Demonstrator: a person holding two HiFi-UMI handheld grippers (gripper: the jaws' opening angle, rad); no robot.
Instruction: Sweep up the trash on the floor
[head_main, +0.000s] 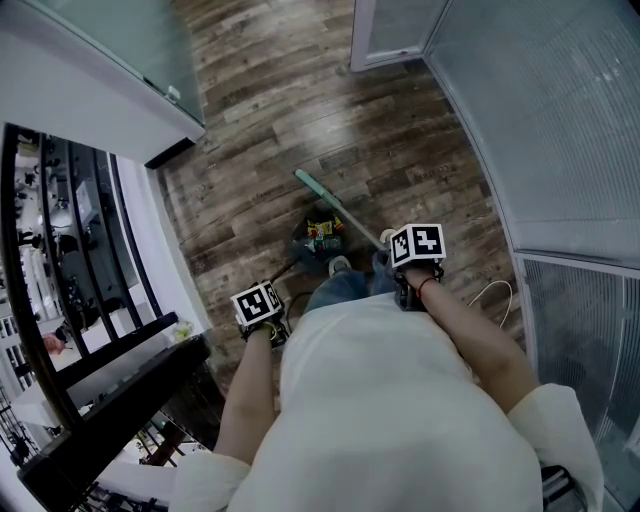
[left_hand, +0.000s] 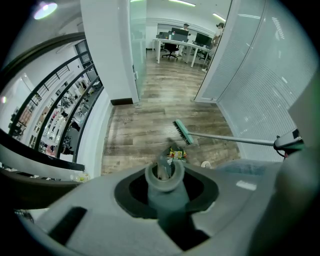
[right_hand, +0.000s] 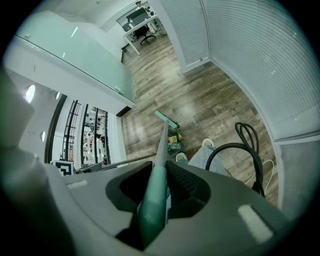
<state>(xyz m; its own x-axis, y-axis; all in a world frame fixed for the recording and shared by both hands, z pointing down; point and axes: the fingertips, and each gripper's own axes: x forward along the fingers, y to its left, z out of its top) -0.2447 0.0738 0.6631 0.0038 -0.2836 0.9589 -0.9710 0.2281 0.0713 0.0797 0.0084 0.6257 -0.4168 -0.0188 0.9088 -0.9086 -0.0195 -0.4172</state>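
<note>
1. Seen from above, both of the person's arms reach down and forward from short white sleeves. The left forearm (head_main: 245, 400) runs nearly straight ahead. The right forearm (head_main: 480, 340) angles inward toward the middle.
2. We find the left gripper (left_hand: 164, 176) clamped round the grey tube handle of the dustpan (head_main: 303, 250). The tube's open end stands up between the jaws, and the thin handle slants down from it to the pan.
3. The right gripper (right_hand: 159, 187) is closed on the teal grip of the broom (right_hand: 154, 200). The shaft runs away from the jaws, down toward the floor (head_main: 300, 90).
4. In the head view the right gripper sits higher in the picture than the left, with the person's jeans between the two.
5. The trash (head_main: 322, 232), a small bright heap of wrappers, lies inside the dark outline of the dustpan as far as the head view lets us judge. It is just ahead of the person's shoe (head_main: 340, 265).
6. The broom's green head (left_hand: 183, 131) rests on the wood planks just beyond the trash. A strip of floor shows between them in the left gripper view.
7. A black cable (right_hand: 245, 145) loops beside the right gripper.
8. A curved ribbed wall (head_main: 560, 120) closes the scene on the right.
</note>
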